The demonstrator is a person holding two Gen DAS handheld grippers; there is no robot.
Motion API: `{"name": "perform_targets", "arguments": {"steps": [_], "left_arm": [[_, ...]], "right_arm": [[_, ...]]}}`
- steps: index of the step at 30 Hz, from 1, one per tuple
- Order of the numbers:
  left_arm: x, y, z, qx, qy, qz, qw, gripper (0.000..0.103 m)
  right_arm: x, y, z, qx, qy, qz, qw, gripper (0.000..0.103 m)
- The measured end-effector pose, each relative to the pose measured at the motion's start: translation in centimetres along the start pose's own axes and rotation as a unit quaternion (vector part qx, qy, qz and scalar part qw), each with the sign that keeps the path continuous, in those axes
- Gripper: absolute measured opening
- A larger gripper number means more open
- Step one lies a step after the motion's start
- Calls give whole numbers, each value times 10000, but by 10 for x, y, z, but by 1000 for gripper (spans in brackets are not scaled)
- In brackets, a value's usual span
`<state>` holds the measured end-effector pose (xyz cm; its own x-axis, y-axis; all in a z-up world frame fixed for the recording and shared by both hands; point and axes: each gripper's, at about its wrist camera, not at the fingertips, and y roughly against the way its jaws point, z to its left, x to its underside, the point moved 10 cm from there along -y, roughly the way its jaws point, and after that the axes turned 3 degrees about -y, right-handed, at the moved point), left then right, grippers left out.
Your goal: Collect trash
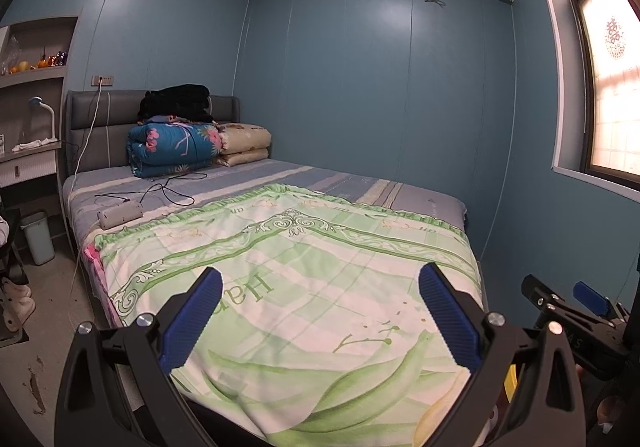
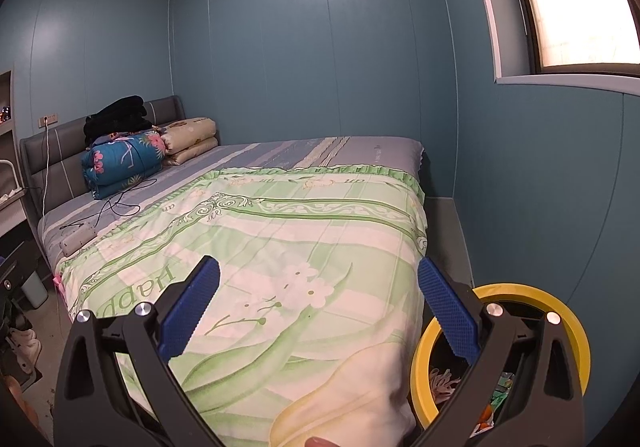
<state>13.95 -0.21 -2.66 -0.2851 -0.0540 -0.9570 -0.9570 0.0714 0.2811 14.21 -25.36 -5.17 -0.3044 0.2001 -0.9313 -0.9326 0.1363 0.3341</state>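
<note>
Bed [image 1: 320,247] surface ahead lies open across the green quilt [image 2: 280,247]. Obstacles: power strip [image 1: 120,216] with cables at left edge, folded bedding [image 1: 174,147] at headboard. Yellow-rimmed bin [image 2: 576,331] fills the wall gap.

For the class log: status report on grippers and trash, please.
Left gripper open, empty. Right gripper open, empty. Round yellow-rimmed trash bin beside green floral bedspread. Nothing blocking.

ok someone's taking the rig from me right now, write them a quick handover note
Left gripper: open, empty, over the foot of the bed.
Right gripper: open, empty, beside the yellow-rimmed bin.
That bin stands at the bed's right foot corner and already holds some trash.
No loose trash visible on the green quilt; a power strip lies near the pillows.
Left: check the floor, left side.
</note>
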Motion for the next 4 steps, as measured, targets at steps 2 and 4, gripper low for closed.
{"name": "perform_targets", "arguments": {"steps": [2,4], "left_arm": [[0,0,0,-34,-22,-5,10000,95],[0,0,-1,-36,-35,-9,10000,95]], "right_arm": [[0,0,-1,15,-15,5,10000,95],[0,-1,-2,28,-37,14,10000,95]]}}
